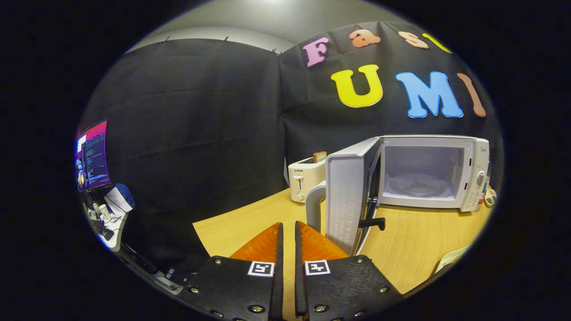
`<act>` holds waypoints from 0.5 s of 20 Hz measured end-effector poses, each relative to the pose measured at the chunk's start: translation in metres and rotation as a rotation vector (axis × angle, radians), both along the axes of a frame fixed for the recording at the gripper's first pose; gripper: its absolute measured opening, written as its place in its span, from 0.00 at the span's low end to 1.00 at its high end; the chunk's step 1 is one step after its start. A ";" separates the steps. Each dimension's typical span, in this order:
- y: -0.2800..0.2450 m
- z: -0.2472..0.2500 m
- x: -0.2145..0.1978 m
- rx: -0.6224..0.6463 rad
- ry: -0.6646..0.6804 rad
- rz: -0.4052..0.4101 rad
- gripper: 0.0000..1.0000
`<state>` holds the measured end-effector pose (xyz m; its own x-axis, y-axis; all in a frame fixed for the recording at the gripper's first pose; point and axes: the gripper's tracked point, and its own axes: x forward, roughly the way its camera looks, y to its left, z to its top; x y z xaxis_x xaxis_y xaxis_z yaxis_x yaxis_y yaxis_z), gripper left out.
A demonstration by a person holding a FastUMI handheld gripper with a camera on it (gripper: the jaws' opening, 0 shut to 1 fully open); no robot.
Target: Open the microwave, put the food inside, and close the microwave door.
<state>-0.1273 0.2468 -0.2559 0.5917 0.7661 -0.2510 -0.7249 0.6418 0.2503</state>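
Observation:
A white microwave (473,174) stands on the wooden table (401,240), beyond my fingers and to their right. Its door (345,196) is swung wide open toward me, with the curved handle (313,200) at its near edge. The cavity is bare apart from a glass turntable (417,185). My gripper (288,225) hovers over the table's near corner, just left of the door handle. Its fingers lie nearly together with a thin gap and nothing between them. I cannot make out the food item.
A white toaster (304,179) with a slice of bread (319,156) poking out stands behind the door, against the wall. A monitor (93,156) and desk clutter lie off the table. A pale object (451,258) rests at the table's near right edge.

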 end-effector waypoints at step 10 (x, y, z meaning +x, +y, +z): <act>-0.182 -0.020 0.020 -0.305 -0.178 -0.300 0.73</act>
